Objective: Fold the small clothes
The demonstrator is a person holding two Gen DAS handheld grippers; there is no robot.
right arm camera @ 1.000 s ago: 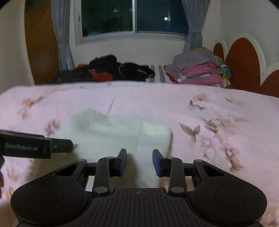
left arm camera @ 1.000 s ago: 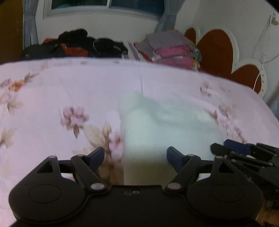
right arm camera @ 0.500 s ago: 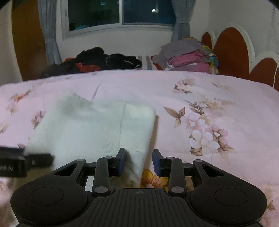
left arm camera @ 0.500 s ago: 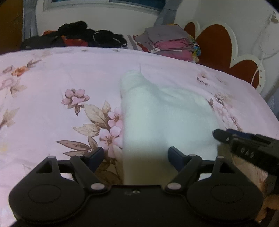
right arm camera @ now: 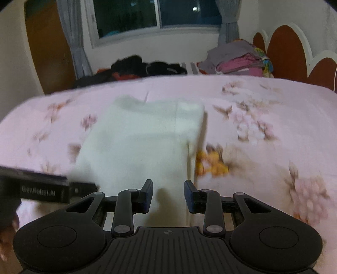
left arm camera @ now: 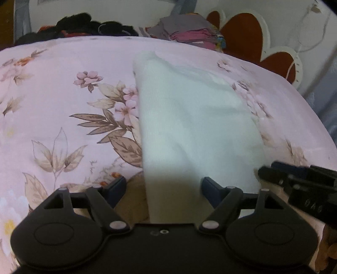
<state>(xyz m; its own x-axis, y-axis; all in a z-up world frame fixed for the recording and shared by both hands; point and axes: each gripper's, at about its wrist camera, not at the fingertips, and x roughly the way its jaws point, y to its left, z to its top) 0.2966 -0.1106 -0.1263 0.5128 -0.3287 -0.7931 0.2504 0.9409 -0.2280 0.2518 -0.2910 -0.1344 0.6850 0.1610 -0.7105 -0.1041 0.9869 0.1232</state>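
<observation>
A bed with a pink floral bedspread [left arm camera: 63, 88] filled both views. Along its far edge lay a heap of dark clothes [right arm camera: 147, 68] and a folded stack [right arm camera: 236, 61] near the brown scalloped headboard [right arm camera: 286, 48] at the far right corner. Behind stood a dark window [right arm camera: 158, 14] with grey curtains.

The white garment [left arm camera: 189, 126] lay flat mid-bed, its long axis running from the near edge toward the far edge, narrowing at the far end. The left gripper [left arm camera: 164, 188] hovered spread wide over its near left edge, pinching nothing. The right gripper [right arm camera: 168, 195] stood partly apart above its near right edge, its pads off the cloth.
</observation>
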